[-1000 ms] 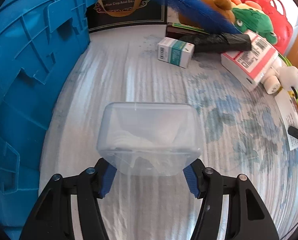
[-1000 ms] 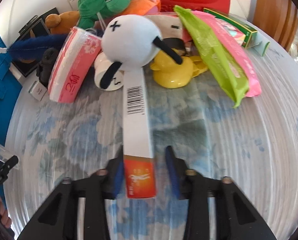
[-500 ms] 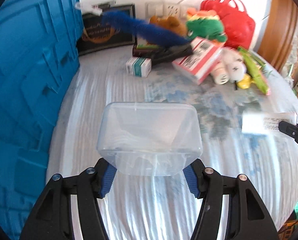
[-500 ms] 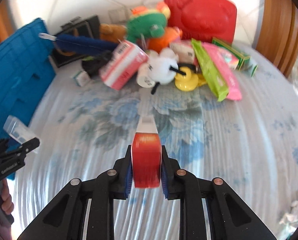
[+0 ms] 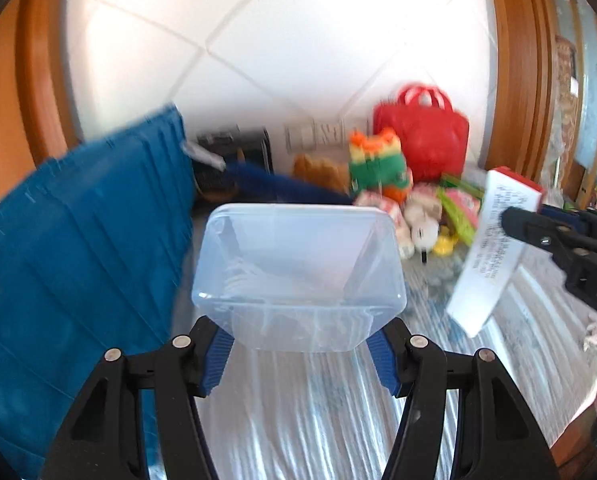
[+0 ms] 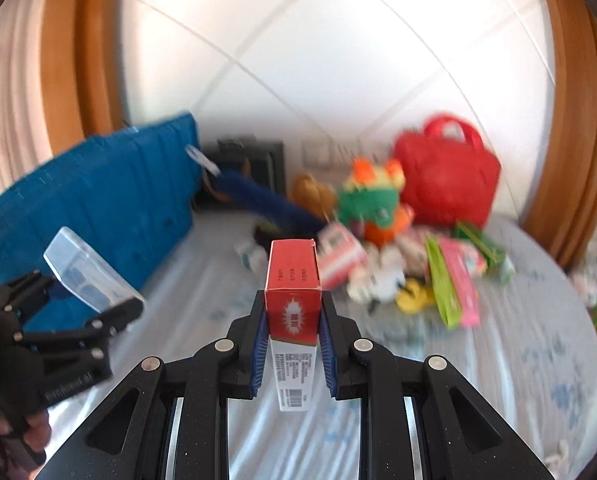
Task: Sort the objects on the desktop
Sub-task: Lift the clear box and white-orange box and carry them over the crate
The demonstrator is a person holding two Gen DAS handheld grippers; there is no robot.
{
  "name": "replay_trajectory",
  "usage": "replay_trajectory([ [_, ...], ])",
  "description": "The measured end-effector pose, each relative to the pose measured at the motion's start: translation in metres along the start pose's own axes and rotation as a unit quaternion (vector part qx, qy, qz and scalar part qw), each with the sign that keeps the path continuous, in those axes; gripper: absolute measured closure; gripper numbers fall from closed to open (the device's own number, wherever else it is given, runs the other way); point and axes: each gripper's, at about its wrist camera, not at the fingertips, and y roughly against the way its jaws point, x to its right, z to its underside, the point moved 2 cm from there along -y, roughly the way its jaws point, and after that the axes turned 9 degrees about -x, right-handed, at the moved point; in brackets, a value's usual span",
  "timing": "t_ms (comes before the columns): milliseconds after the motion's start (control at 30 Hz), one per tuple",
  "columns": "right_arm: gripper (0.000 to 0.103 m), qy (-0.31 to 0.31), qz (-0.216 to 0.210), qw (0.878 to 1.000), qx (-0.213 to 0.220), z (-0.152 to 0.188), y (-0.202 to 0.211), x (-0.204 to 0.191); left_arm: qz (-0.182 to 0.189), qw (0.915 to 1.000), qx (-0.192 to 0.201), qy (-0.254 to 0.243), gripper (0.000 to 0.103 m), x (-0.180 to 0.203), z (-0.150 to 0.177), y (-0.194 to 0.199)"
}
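Observation:
My left gripper (image 5: 300, 350) is shut on a clear plastic tub (image 5: 298, 264), lifted above the table; the tub (image 6: 86, 274) and left gripper (image 6: 110, 316) also show at the left of the right wrist view. My right gripper (image 6: 292, 336) is shut on a long red-and-white carton (image 6: 292, 304), held tilted in the air. In the left wrist view that carton (image 5: 494, 248) hangs at the right, with the right gripper's fingers (image 5: 538, 228) clamped on it.
A big blue crate (image 5: 78, 264) stands at the left. At the back lie a red bag (image 5: 422, 140), plush toys (image 5: 374, 164), a blue brush (image 6: 266, 200) and green and pink packets (image 6: 454, 276). A floral cloth (image 6: 498, 360) covers the table.
Both grippers rose well above the table and tilted up, so the wall now shows. The right gripper closed on the carton and lifted it; the tub stayed in the left gripper.

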Motion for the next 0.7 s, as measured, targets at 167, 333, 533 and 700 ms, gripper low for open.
replay_trajectory([
  [167, 0.08, 0.031, -0.01, 0.998, 0.06, -0.048, 0.025, -0.049, -0.019, 0.9985, 0.049, 0.014, 0.044, -0.036, -0.027, 0.04],
  [333, 0.08, 0.058, -0.022, 0.992, 0.109, -0.096, 0.042, -0.107, -0.05, 0.9945, 0.087, 0.032, 0.044, -0.09, -0.049, 0.074],
  [533, 0.08, 0.08, -0.051, 0.986, 0.139, -0.146, 0.048, -0.189, -0.082, 0.9906, 0.086, 0.068, 0.044, -0.182, -0.067, 0.095],
  [700, 0.08, 0.1, -0.068, 0.984, 0.129, -0.187, 0.027, -0.261, -0.105, 0.99, 0.05, 0.081, 0.044, -0.262, -0.082, 0.082],
])
